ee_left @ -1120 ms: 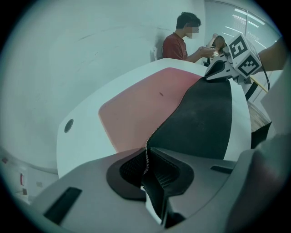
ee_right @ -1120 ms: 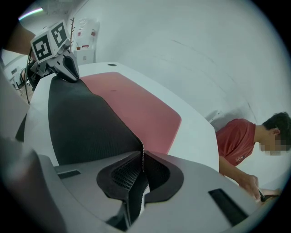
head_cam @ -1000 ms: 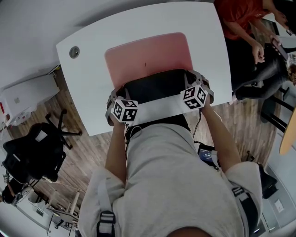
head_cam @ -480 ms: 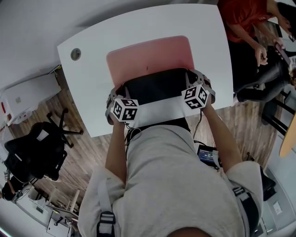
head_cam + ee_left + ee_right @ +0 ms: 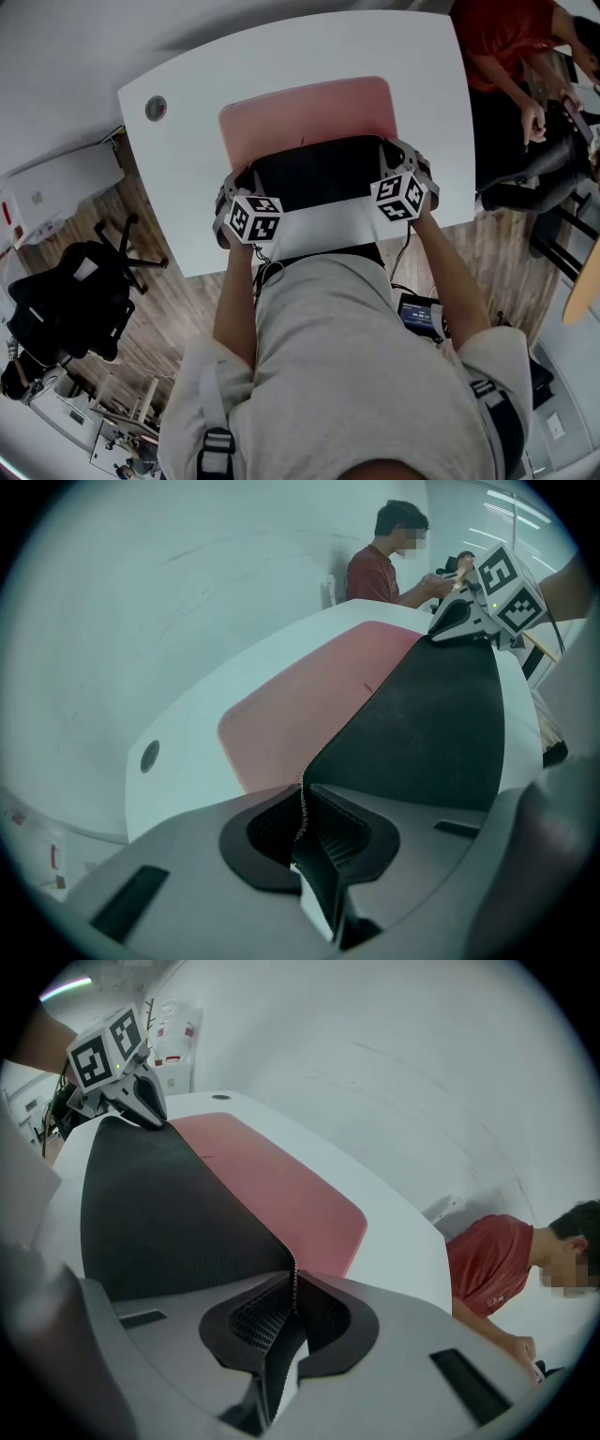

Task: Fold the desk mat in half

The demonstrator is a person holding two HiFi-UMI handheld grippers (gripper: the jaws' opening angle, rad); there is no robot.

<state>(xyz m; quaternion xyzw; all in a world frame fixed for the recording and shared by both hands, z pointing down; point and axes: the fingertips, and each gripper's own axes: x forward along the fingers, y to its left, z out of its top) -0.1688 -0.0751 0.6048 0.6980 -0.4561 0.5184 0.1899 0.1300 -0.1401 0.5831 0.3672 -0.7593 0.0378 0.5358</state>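
Head view: left hand-held gripper [image 5: 242,180] and right hand-held gripper [image 5: 389,155] clench desk mat's [image 5: 309,117] lifted edge.

White table [image 5: 187,187] with 1 red-shirted person [image 5: 497,37] beside it, black chair [image 5: 70,300] nearby.

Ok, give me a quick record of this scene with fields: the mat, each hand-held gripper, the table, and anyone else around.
mat: pink desk mat, near part lifted and turned so that its black underside shows
surface: white table
left hand-held gripper: shut on the mat's near left corner
right hand-held gripper: shut on the mat's near right corner
fold: begun, not yet laid flat
bystander: person in a red top by the table's right end
floor: black office chair at left
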